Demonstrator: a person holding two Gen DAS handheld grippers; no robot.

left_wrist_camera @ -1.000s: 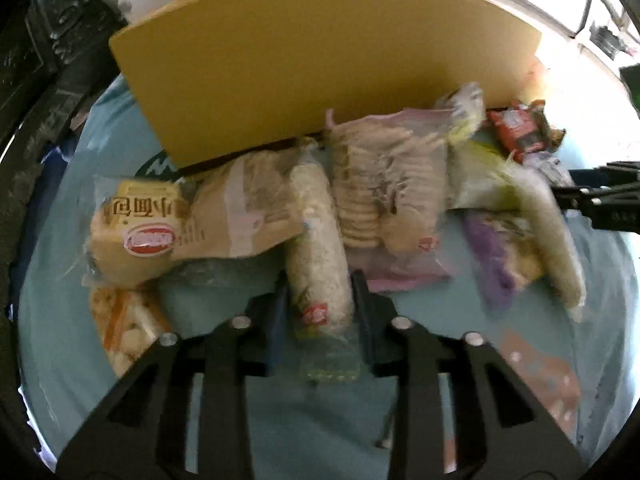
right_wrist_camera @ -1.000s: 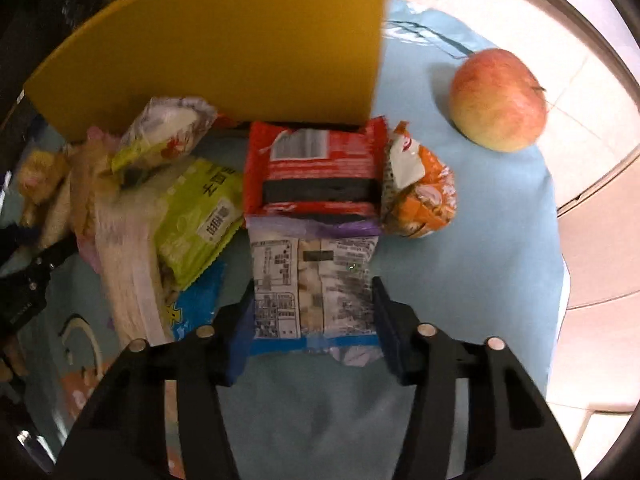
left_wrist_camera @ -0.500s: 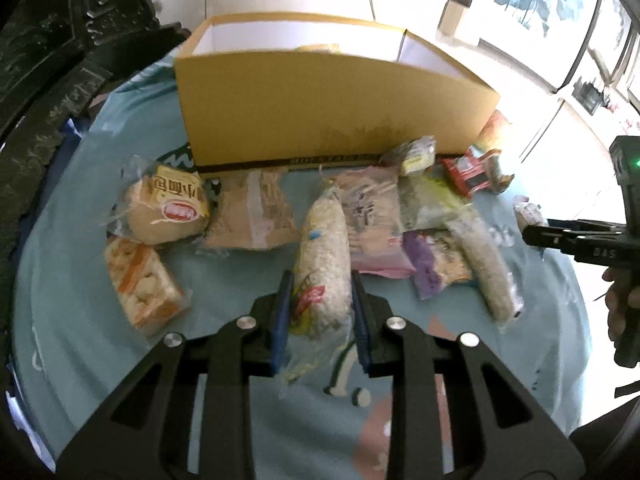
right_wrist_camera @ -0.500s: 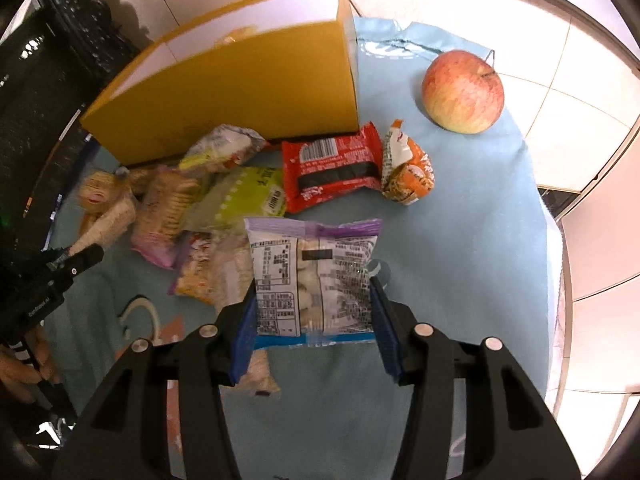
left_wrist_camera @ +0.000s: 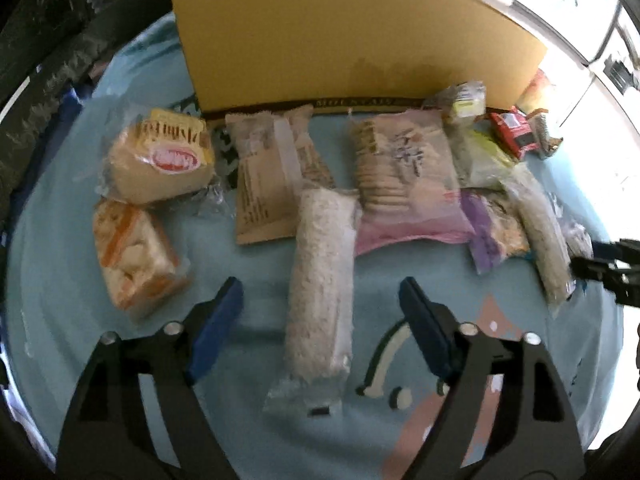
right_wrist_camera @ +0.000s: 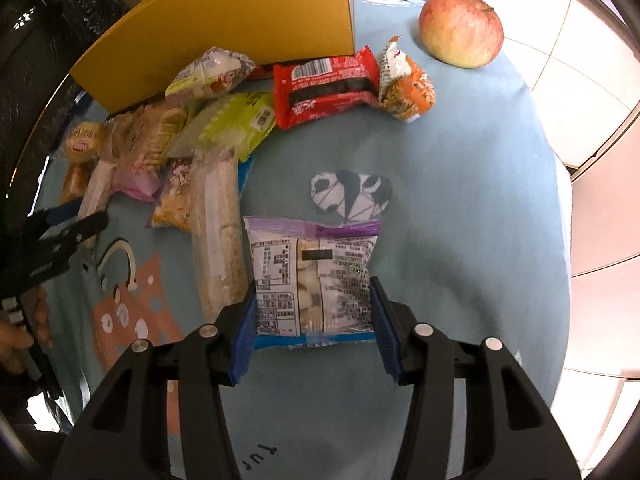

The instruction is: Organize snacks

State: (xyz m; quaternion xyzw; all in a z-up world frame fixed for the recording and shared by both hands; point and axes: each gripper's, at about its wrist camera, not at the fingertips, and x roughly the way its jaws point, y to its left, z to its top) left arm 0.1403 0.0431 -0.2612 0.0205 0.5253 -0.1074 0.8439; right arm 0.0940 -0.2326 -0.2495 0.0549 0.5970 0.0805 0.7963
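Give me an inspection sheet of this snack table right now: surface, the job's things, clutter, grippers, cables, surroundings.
Surface: light blue tablecloth with cartoon prints.
Job's things: yellow cardboard box at the back; snack packets in a row before it; long rice-cracker pack lying loose.
Clutter: apple beside the box.
Grippers: left gripper has just been opening, pads clear of the cracker pack between them; right gripper shut on purple-topped packet.
Cables: nothing seen.
Surroundings: pale tiled floor.
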